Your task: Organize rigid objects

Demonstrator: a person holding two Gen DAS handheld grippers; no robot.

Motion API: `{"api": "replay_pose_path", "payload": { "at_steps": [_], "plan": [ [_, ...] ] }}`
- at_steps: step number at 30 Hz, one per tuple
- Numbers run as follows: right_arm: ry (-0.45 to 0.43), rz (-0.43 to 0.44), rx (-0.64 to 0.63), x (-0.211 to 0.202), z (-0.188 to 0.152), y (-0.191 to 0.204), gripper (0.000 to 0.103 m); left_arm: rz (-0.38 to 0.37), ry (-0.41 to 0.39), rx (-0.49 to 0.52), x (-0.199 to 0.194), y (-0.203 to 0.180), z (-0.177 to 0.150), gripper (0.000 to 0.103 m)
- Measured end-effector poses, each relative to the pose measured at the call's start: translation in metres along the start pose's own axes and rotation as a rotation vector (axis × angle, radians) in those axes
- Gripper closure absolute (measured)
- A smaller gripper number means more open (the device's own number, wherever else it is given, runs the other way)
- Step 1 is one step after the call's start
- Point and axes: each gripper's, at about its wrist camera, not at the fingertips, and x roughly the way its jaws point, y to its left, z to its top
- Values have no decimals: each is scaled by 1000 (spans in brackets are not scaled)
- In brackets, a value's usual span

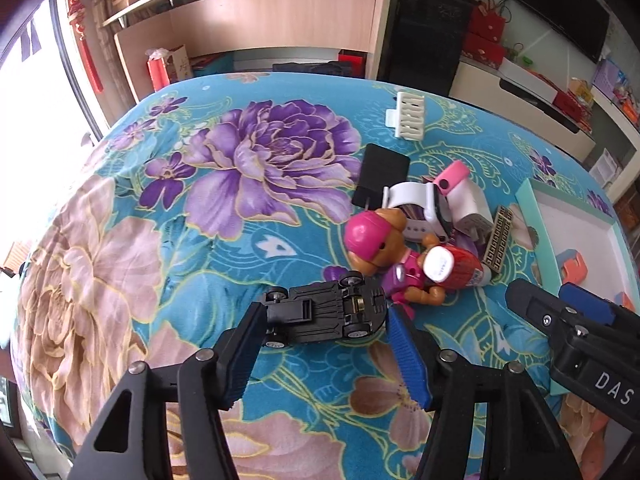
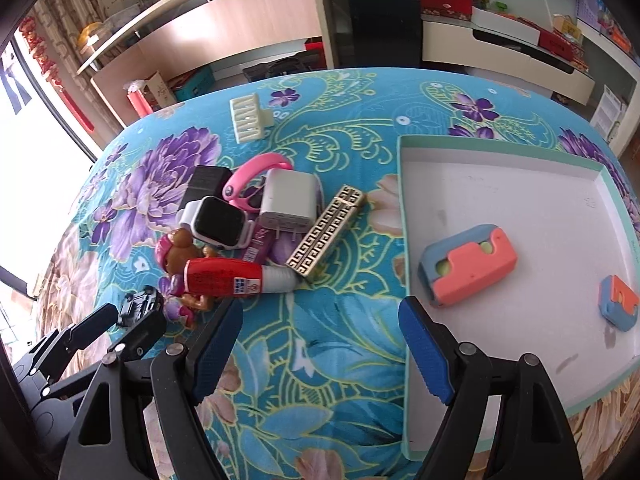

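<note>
A black toy car (image 1: 324, 314) lies upside down on the floral cloth, between the fingers of my left gripper (image 1: 326, 318), which is open around it. Beside it lie a pink dog figure (image 1: 384, 252), a red-and-white tube (image 2: 236, 278), a white smartwatch (image 2: 218, 222), a white charger (image 2: 288, 200), a black charger (image 1: 382, 174) and a gold patterned bar (image 2: 328, 232). My right gripper (image 2: 320, 320) is open and empty over the cloth, at the left rim of the white tray (image 2: 500, 184). The tray holds two blue-and-coral blocks (image 2: 466, 264).
A cream comb-like clip (image 2: 250, 118) lies apart at the far side of the table. The table's edge curves round behind it. Shelves, red boxes and a dark cabinet stand beyond. The left gripper also shows at the lower left of the right wrist view (image 2: 120, 320).
</note>
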Motion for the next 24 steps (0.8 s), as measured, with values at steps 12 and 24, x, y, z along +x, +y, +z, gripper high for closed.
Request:
{"api": "replay_pose_path", "payload": {
  "at_steps": [12, 24],
  "plan": [
    [8, 103, -35, 21, 1, 22, 22, 29, 24, -42, 13, 16, 0, 37],
    [24, 200, -1, 40, 8, 27, 22, 36, 59, -109, 20, 37, -5, 31]
  ]
}}
